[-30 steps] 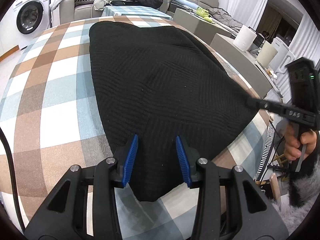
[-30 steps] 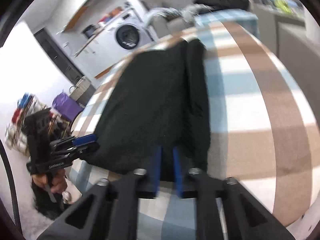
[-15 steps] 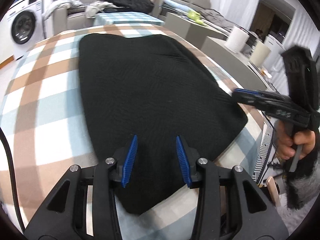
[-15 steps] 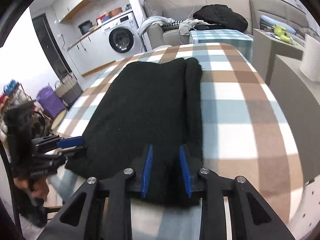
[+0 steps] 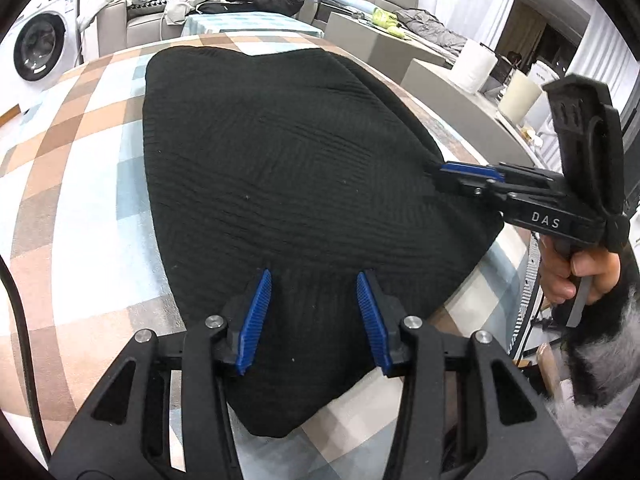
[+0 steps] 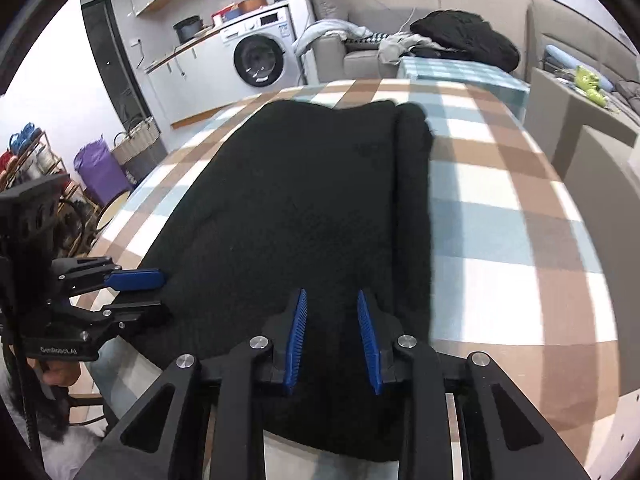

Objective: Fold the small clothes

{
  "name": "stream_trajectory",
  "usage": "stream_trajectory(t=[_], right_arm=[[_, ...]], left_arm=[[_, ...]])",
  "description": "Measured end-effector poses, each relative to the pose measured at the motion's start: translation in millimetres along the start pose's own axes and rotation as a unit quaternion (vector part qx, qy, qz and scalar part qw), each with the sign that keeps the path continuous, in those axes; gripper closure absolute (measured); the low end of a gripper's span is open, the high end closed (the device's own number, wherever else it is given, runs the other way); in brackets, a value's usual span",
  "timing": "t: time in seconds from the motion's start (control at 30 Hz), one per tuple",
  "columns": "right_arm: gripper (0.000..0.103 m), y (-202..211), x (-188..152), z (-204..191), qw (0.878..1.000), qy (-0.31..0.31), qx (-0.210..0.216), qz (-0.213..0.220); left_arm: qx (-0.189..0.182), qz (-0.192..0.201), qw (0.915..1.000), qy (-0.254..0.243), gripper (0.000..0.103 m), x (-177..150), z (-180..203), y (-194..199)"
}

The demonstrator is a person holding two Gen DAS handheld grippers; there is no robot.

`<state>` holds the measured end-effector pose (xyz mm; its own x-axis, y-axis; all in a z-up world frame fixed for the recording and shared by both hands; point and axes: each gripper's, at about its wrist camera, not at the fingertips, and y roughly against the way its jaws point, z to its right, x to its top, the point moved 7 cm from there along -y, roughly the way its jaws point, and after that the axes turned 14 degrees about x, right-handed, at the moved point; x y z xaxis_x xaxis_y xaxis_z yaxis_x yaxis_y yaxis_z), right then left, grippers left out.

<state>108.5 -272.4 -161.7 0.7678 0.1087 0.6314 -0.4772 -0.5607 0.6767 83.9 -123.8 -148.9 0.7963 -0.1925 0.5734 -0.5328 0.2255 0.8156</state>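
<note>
- One black knit garment [image 5: 288, 184] on the table, spread flat over a checked tablecloth [image 5: 80, 184] in brown, pale blue and white. Near end reaches the table edge closest to the person.
- From the right wrist view you can see a long fold running along the right side of the garment [image 6: 412, 200], so that edge is doubled over.
- Two grippers, both with blue ribbed pads.
- left gripper [image 5: 316, 320]: sits over the near end of the garment, jaws parted and they've just been opening a bit wider. Fabric shows in the gap, but the pads aren't squeezing it.
- right gripper [image 6: 332, 340]: also over the near end, close to the fold. Jaws apart by a narrower gap, having just been opening, nothing pinched.
- One hand [image 5: 568, 272] visible, wrapped around the right gripper's handle.
- Background: one washing machine [image 6: 260, 56], one sofa [image 6: 360, 56] with a heap of clothes on it, and two white cylinders [image 5: 476, 66] on a grey counter.
</note>
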Motion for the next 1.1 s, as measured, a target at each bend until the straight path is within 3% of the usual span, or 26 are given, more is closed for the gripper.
stream_trajectory(t=[0.13, 0.2, 0.47, 0.53, 0.6, 0.7, 0.87, 1.1], right_arm=[[0.073, -3, 14, 1, 1.0, -0.005, -0.008, 0.013], [0.073, -20, 24, 1, 0.999, -0.006, -0.041, -0.003], [0.068, -57, 72, -10, 0.997, 0.001, -0.071, 0.002], [0.068, -64, 79, -16, 0.999, 0.002, -0.04, 0.005], [0.068, -76, 82, -13, 0.999, 0.002, -0.04, -0.004], [0.068, -89, 81, -6, 0.999, 0.001, -0.046, -0.021], [0.069, -86, 76, 12, 0.994, 0.021, -0.096, -0.042], [0.068, -67, 79, 16, 0.998, 0.014, -0.058, -0.029]], left_arm=[[0.011, 0.012, 0.9997, 0.018, 0.061, 15, -13, -3], [0.015, 0.014, 0.9994, 0.027, 0.061, 24, -19, -8], [0.044, 0.041, 0.9975, 0.037, 0.061, 87, -43, -27], [0.046, 0.043, 0.9972, 0.039, 0.061, 99, -49, -36], [0.049, 0.038, 0.9972, 0.041, 0.061, 108, -55, -48], [0.045, 0.009, 0.9979, 0.044, 0.063, 111, -60, -71], [0.044, 0.01, 0.9986, 0.029, 0.063, 109, -59, -73], [0.055, 0.037, 0.9973, 0.033, 0.063, 114, -60, -55]])
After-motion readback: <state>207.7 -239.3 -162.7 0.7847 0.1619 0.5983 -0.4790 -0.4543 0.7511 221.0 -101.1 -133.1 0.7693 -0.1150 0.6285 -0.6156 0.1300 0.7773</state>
